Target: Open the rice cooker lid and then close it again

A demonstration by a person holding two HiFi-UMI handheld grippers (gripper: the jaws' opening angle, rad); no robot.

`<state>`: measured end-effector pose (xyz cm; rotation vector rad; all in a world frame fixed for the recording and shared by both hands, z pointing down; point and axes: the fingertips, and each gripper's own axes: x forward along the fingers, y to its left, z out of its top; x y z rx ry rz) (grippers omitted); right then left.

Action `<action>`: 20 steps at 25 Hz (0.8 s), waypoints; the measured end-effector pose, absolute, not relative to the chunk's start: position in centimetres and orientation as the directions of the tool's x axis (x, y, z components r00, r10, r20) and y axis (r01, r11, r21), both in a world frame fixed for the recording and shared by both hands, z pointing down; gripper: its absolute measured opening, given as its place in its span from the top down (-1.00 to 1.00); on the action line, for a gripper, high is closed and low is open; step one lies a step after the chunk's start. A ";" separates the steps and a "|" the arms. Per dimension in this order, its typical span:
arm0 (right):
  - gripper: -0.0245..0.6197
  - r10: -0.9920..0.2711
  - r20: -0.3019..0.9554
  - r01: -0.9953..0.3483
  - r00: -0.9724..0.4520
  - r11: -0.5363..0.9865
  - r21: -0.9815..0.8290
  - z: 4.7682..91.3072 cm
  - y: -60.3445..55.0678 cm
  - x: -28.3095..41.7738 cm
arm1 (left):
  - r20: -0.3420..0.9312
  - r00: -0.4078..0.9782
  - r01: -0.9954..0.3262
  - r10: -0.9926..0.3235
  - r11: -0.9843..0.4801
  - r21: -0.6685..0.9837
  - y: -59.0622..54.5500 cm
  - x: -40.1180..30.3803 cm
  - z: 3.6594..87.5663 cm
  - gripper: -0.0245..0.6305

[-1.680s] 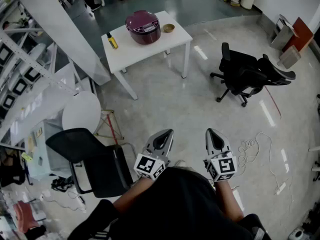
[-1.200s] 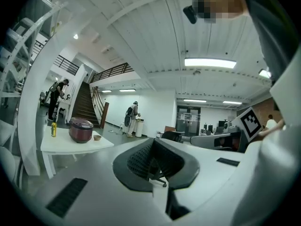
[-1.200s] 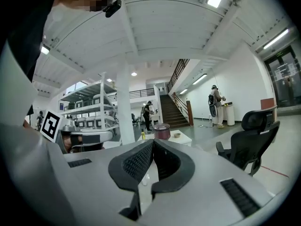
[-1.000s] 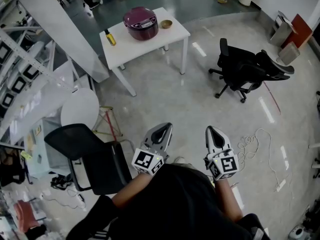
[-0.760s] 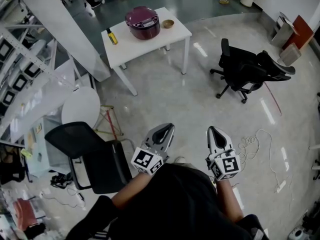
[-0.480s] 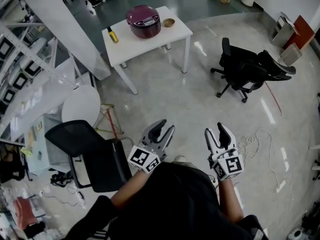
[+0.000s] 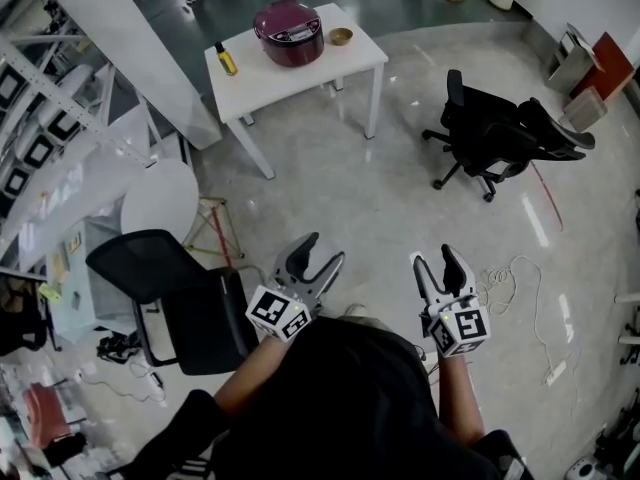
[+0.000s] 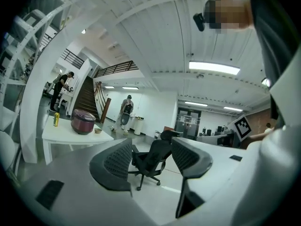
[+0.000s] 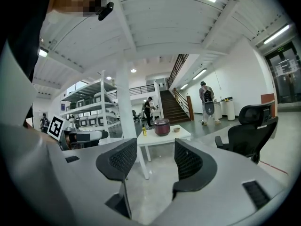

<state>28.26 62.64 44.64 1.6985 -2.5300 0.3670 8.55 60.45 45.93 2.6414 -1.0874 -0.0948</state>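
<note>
A maroon rice cooker (image 7: 290, 33) with its lid down stands on a white table (image 7: 300, 73) far across the floor. It also shows small in the left gripper view as the rice cooker (image 8: 83, 122) and in the right gripper view as the rice cooker (image 9: 162, 126). My left gripper (image 7: 322, 251) and right gripper (image 7: 434, 258) are held close to my body, well short of the table. The jaws of both are opening, with nothing between them. Only floor and distant furniture show past the left gripper (image 8: 151, 147) and the right gripper (image 9: 155, 152).
A yellow bottle (image 7: 227, 60) and a small bowl (image 7: 341, 36) flank the cooker. A black office chair (image 7: 500, 138) stands at the right; a black mesh chair (image 7: 170, 298) and a round white table (image 7: 160, 223) at the left. A cable (image 7: 520, 298) lies on the floor. People stand beyond the table.
Both grippers' jaws have gone from shut to spread wide. The hands stay near my body, and the table has drifted slightly up in the head view.
</note>
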 end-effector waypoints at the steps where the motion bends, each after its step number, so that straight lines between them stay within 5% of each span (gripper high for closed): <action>1: 0.25 -0.900 0.192 -0.917 -0.392 0.366 -0.158 44.7 62.6 28.3 | 0.047 0.727 -0.666 -0.685 -0.687 0.291 60.6 8.8 45.9 0.19; 20: 0.25 -0.875 0.252 -0.908 -0.412 0.371 -0.195 47.6 57.1 29.3 | 0.079 0.741 -0.653 -0.667 -0.687 0.317 55.2 11.1 47.5 0.19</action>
